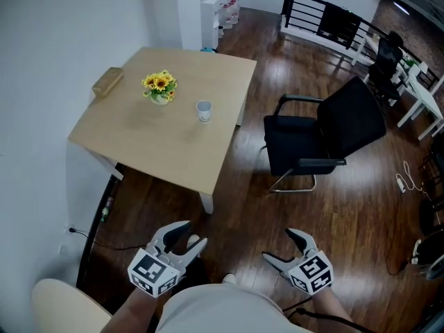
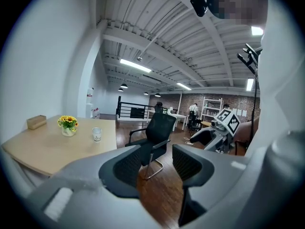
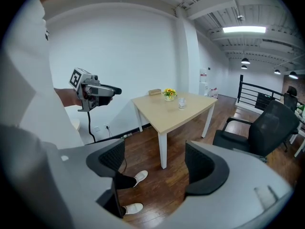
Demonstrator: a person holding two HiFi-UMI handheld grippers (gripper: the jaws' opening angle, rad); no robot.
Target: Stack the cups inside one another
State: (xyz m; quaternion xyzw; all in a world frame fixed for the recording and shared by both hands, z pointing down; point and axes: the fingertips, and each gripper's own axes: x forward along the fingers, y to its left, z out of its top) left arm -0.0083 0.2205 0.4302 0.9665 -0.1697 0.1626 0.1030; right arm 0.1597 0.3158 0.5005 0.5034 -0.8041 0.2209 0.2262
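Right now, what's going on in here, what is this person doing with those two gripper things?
A person stands on the wood floor, some way back from the table, holding the left gripper and the right gripper. Both have their jaws apart with nothing between them. One cup stands on the table near a small pot of sunflowers. Neither gripper has reached it, so no stacking has started.

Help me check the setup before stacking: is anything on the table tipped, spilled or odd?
Nothing is tipped or spilled: the cup stands upright on the table near the sunflower vase. Only oddity: a single cup shows, with no second one to stack.
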